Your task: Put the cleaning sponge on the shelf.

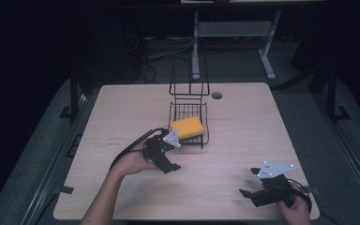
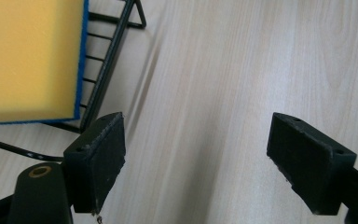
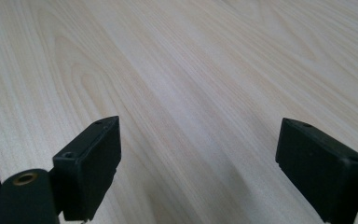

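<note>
1. High view: a pale wooden counter [image 1: 243, 140] in a dark room; near its middle stands a black wire rack [image 1: 205, 123] with a yellow sponge [image 1: 186, 127] lying tilted in its lower basket; the left tongs [image 1: 170, 157], held in a hand, sit just beside the rack's near left corner, jaws apart and holding nothing; the right tongs [image 1: 249, 182] rest low at the near right of the counter, well apart from the rack, jaws also apart and empty.

2. Left gripper view: two black jaws stand wide apart over bare wood; the sponge [image 2: 28, 58] appears at upper left with a thin blue layer along its edge, lying on the rack's wires [image 2: 103, 70], just beside the left jaw.

3. Right gripper view: two black jaws wide apart above plain wood grain [image 3: 191, 84]; nothing between them.

4. Judgement: the sponge looks light, soft and squashy, not fragile and unlikely to slip; a gentle pinch across its two long sides, or at the corner jutting over the rack's rim, should hold it; the thin-wired rack may shift if bumped.
</note>
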{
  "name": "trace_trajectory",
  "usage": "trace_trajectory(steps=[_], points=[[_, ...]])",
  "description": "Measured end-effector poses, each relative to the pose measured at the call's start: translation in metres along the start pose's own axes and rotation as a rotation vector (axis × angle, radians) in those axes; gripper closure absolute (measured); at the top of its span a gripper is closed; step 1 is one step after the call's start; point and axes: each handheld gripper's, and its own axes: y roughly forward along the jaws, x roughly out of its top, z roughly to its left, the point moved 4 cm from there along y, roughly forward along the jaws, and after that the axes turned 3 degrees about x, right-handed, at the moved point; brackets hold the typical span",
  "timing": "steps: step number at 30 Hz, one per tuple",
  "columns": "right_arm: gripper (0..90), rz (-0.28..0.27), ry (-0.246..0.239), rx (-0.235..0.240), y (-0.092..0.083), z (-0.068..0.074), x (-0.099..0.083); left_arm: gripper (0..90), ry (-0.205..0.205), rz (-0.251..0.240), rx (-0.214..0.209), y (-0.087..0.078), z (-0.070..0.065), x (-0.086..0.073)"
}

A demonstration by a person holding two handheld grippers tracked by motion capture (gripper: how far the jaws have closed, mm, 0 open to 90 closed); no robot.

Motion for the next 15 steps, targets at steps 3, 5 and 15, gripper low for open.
trace_trajectory(steps=[3, 5, 15], points=[[13.8, 0.002, -0.001, 0.000, 0.000, 0.000, 0.000, 18.8, -0.009, -0.001, 0.000, 0.001, -0.002, -0.003], [13.8, 0.003, -0.001, -0.001, 0.001, 0.000, 0.000, 18.8, -0.008, -0.004, -0.001, 0.001, -0.003, -0.005], [13.8, 0.006, -0.006, 0.003, 0.002, 0.002, 0.001, 18.8, -0.019, 0.004, -0.002, 0.001, -0.009, -0.015]])
